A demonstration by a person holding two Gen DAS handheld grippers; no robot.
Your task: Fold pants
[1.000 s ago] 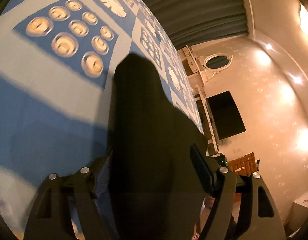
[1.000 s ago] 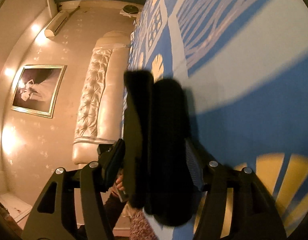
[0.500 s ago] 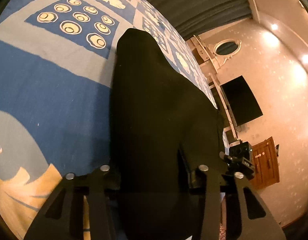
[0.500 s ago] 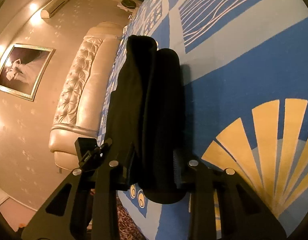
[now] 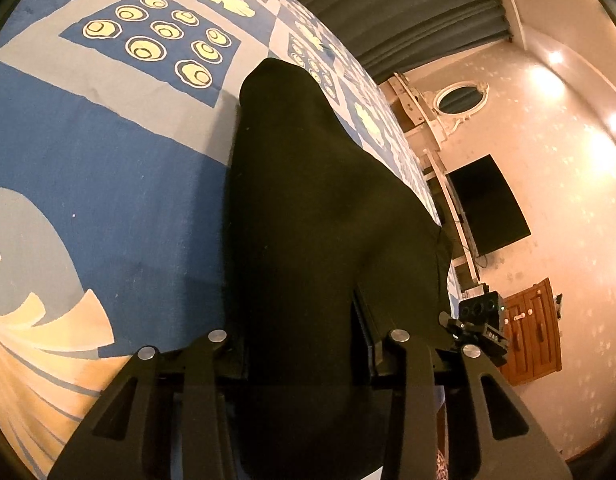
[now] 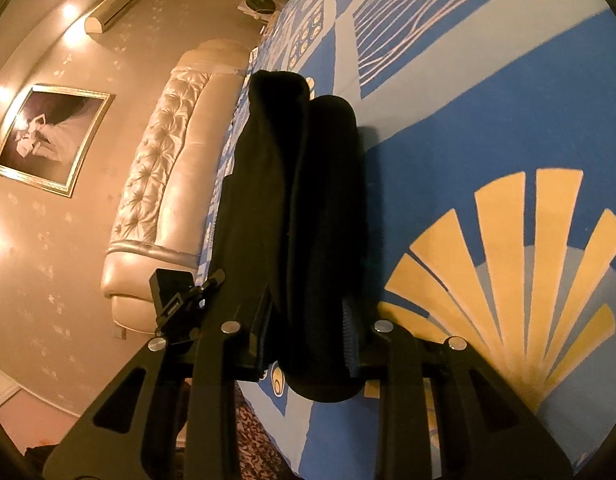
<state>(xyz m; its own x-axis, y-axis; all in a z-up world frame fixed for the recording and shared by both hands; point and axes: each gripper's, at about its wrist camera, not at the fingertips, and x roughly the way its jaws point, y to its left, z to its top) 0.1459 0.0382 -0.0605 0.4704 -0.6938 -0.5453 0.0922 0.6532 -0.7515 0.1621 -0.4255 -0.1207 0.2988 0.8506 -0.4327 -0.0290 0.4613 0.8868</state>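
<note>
Both claws have just been closing: left claw point(image 5: 304, 344) and right claw point(image 6: 308, 340) each clamp the black pants point(image 5: 327, 220), lying on the blue patterned bedspread point(image 5: 108, 184). Tufted headboard point(image 6: 164, 184), framed picture point(image 6: 52, 136), dark curtain point(image 5: 387, 4) beyond.

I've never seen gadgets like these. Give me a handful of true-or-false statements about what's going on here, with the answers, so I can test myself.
1. Both grippers have black pants between their jaws. True: the left gripper and right gripper have just been closing and are each shut on the black pants.
2. The pants lie on a plain white sheet. False: the bed cover is blue with yellow and pale patterns.
3. A framed picture hangs on the wall. True.
4. The pants are bright red. False: they are black.
5. A tufted headboard stands at the bed's edge. True.
</note>
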